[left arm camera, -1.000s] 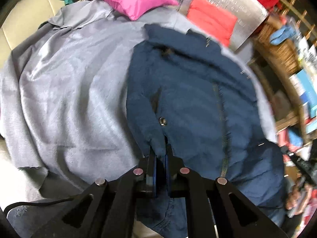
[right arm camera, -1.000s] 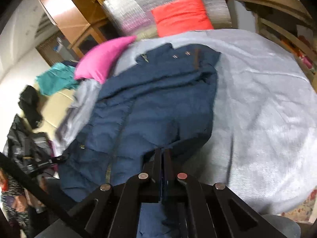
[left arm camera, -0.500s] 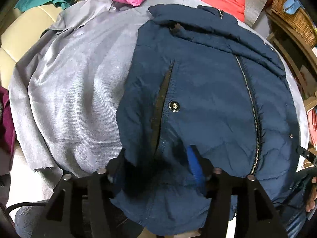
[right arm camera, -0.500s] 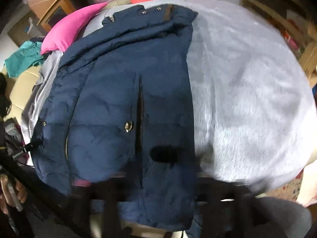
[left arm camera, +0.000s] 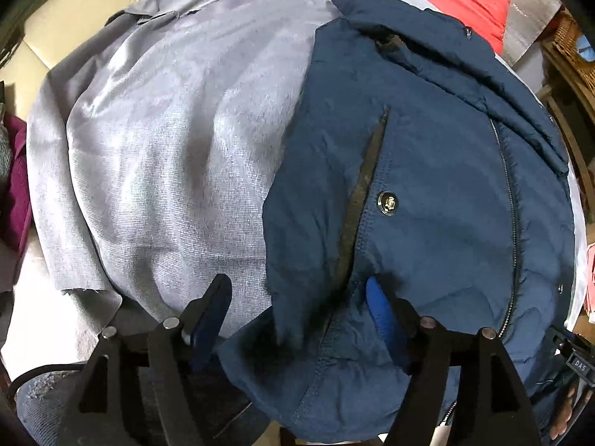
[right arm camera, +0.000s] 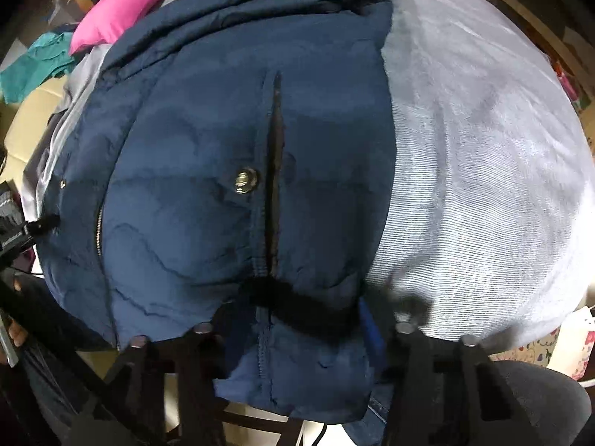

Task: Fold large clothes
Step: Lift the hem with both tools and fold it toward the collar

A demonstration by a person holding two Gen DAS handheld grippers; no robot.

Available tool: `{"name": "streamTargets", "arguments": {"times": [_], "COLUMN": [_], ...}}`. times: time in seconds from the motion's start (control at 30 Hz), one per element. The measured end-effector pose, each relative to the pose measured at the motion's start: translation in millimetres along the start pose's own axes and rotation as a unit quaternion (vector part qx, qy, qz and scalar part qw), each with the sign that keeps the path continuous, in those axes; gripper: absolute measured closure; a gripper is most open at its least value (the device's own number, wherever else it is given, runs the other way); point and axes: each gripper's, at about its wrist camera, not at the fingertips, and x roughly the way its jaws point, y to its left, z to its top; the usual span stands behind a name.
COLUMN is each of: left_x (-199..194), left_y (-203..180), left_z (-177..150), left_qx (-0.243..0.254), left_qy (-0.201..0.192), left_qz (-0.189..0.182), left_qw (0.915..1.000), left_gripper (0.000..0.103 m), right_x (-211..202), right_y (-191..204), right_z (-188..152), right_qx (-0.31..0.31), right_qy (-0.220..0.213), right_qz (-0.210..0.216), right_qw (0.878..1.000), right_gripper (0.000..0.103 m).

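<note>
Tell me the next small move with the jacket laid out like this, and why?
Probably lift both grippers clear: the navy jacket lies flat, zipped, on the grey cloth, the left gripper opening and the right gripper closing, neither pinching fabric.

Your left wrist view looks steeply down, close over the navy jacket's (left arm camera: 427, 171) left side; your right wrist view, equally steep and close, over its right side; both share the jacket, grey sheet (left arm camera: 167, 148), pink pillow (right arm camera: 126, 7)
</note>
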Motion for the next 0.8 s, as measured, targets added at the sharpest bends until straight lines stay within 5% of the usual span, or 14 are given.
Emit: {"name": "streamTargets", "arguments": {"times": [0.17,0.23,0.33,0.43,0.57,0.67,0.8], "left_x": [11.1,10.1,6.2,-13.0,-40.2,-40.1,-51.3], "left_y": [-3.5,-9.2,-16.5,-6.2,20.6,43.4,56.3], "left_z": [1.7,0.2,-3.4,-3.1,-0.9,6.8,19.6], "left_qx": [0.007,0.019,0.029,0.012,-0.029,-0.078,-0.098], "left_qy": [0.021,0.022,0.008,-0.023,-0.072,-0.059,-0.064], "left_qz": [-0.011,-0.033,-0.034,-0.091,-0.196,-0.265,-0.315], "left_qw": [0.9997,0.9990,0.9990,0.9955,0.9776,0.9592,0.9419], "left_gripper": [0.026,0.055,0.074,0.089,0.090,0.090,0.091], "right_x": [2.2,1.5,-9.6,-36.2,-69.2,-88.2,-110.8], "right_y": [9.7,19.3,30.6,30.0,14.6,0.2,-8.3], "right_z": [-2.4,-2.2,-6.8,-13.2,-16.5,-15.3,0.5], "right_qx": [-0.009,-0.023,-0.036,-0.035,-0.006,0.016,0.024], "right_qy": [0.002,-0.004,-0.028,-0.079,-0.133,-0.171,-0.205], "right_qz": [-0.018,-0.034,-0.032,0.014,0.120,0.178,0.212], "right_qw": [1.000,0.999,0.998,0.996,0.984,0.969,0.955], "right_gripper": [0.061,0.079,0.092,0.094,0.095,0.096,0.097]}}
